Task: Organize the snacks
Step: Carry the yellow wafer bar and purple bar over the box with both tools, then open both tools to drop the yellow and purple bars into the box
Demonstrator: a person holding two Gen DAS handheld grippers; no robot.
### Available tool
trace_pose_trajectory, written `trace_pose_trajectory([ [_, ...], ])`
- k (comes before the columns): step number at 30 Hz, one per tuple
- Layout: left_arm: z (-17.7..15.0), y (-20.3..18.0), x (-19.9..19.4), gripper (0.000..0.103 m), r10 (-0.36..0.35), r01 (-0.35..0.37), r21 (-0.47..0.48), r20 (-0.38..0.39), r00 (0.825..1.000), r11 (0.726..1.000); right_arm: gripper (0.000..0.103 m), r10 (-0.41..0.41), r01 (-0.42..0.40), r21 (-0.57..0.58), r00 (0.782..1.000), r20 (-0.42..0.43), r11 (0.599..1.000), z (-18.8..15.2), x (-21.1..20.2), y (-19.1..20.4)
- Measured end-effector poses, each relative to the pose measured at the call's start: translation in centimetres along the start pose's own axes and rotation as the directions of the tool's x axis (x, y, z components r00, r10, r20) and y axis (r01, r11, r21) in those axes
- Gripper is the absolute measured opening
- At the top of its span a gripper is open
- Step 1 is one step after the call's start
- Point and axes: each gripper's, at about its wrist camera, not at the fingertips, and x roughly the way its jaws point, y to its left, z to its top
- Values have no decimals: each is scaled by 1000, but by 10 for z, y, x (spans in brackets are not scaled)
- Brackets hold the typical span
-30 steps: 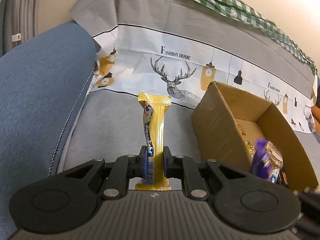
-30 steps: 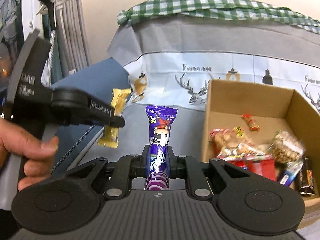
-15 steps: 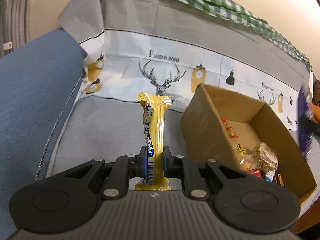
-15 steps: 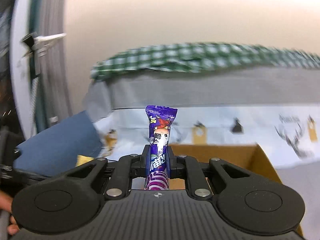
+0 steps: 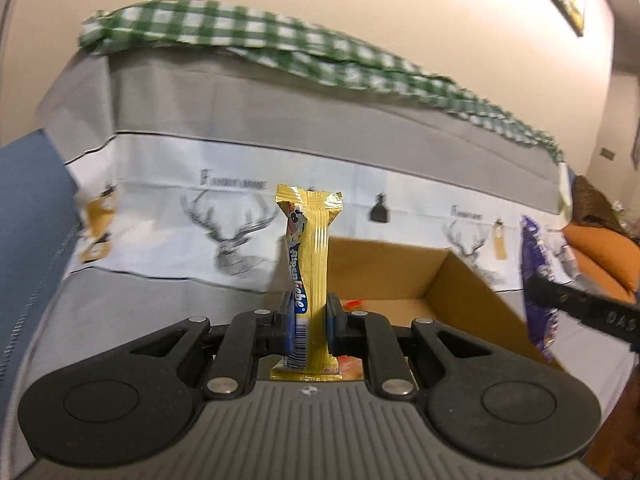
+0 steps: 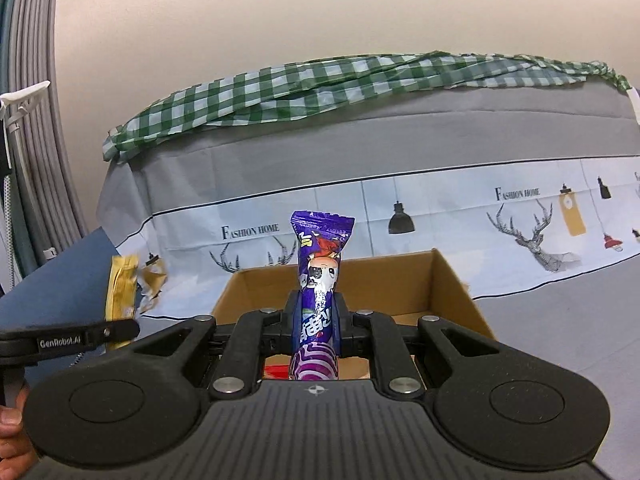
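Over the near edge of the cardboard box [image 6: 452, 280], I have a snack clamped in each gripper. My left gripper [image 5: 307, 320] has its jaws closed on a yellow Alpenliebe candy stick [image 5: 310, 264], which stands upright between the pads. My right gripper [image 6: 317, 322] is closed the same way on a purple candy packet [image 6: 320, 280] with a cartoon face. Each snack shows in the other camera too, so the two hands are side by side, near but apart.

I judge this to be the carry-and-drop step: both snacks are lifted clear and neither has gone in yet. The box sits on the grey deer-print cover [image 6: 520, 208], open at the top, with a little red wrapper visible on its floor; the rest of its contents is hidden behind my grippers.

Next I need to bring each gripper forward past the front wall, tip it down over the floor, and open the jaws one at a time so the hands don't collide.
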Motion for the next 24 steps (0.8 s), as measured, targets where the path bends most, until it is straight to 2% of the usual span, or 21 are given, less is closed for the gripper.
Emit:
trace_pose_trajectory([
  [6,2,-30,16,16,-81,81,20,13,997,997,15,-50,50,-23,999,14,998,0,1,-12],
  [14,8,-62,37,16,-155,152,72,32,987,986,15,-133,134,-12,991,23,991,-1,9,-22],
  [24,10,-78,48,16,-203,200,89,35,978,976,15,-185,185,7,983,15,983,-2,17,-23],
])
